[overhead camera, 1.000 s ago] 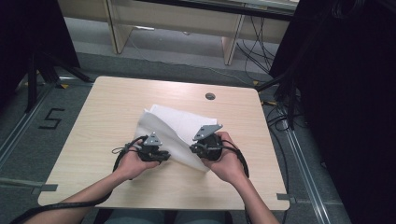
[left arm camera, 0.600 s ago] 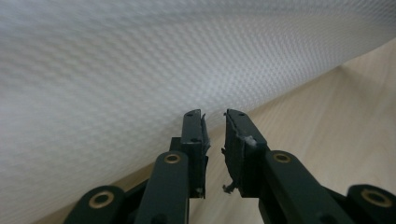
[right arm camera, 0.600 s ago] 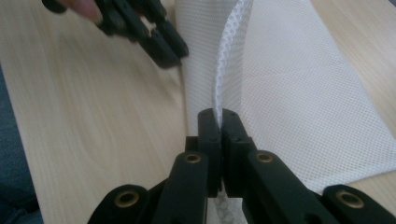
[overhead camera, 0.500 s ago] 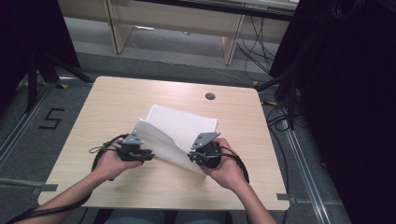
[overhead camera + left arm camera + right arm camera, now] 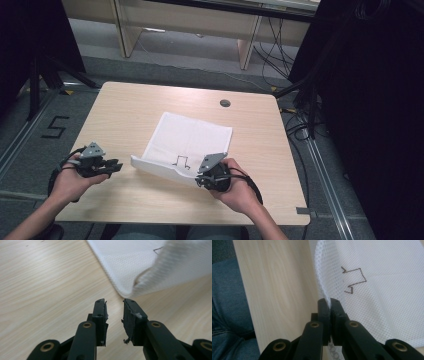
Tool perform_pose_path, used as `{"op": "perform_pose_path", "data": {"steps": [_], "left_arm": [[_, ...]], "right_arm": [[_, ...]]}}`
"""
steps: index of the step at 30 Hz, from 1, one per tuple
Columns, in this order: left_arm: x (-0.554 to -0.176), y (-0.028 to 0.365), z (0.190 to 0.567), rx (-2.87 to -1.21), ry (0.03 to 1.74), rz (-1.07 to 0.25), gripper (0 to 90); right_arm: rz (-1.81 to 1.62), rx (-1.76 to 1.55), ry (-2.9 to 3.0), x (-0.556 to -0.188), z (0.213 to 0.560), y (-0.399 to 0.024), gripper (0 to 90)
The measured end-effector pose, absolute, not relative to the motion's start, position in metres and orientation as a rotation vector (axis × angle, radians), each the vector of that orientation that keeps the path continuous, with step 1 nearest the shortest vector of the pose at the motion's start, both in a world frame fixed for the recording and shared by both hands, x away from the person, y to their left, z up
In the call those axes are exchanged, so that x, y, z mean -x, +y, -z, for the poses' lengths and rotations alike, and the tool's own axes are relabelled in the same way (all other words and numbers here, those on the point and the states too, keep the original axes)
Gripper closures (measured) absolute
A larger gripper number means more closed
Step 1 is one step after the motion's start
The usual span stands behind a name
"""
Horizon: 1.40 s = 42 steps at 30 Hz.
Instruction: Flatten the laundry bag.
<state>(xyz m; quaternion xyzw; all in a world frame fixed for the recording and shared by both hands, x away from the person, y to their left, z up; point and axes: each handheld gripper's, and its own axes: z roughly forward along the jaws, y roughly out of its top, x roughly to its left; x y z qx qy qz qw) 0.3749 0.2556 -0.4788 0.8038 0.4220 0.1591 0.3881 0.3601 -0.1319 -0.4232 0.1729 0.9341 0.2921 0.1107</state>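
- A white mesh cloth (image 5: 187,142) lies on the middle of the wooden table (image 5: 135,105), its near edge lifted off the surface.
- The right gripper (image 5: 204,179) pinches that near edge by its right corner, jaws pressed tight on the mesh beside a dark drawn mark (image 5: 353,280).
- The left gripper (image 5: 112,166) sits apart from the cloth's left corner; its jaws have just been opening, with nothing between them.

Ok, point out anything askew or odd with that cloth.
The white mesh cloth lies skewed on the table, and its near edge is lifted and curled rather than flat. The right hand-held gripper pinches that edge; the left hand-held gripper has just been opening, with nothing between its jaws. A black zigzag mark sits near the pinch.
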Motion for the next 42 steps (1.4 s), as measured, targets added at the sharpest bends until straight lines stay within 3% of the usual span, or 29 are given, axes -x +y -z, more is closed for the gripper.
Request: {"op": "perform_pose_path", "data": {"steps": [42], "left_arm": [[-0.380,0.243,0.487,-2.090,1.041,-0.406,62.7]], "right_arm": [[-0.781,-0.634,2.848,-0.347,0.453,-0.159,88.4]]}}
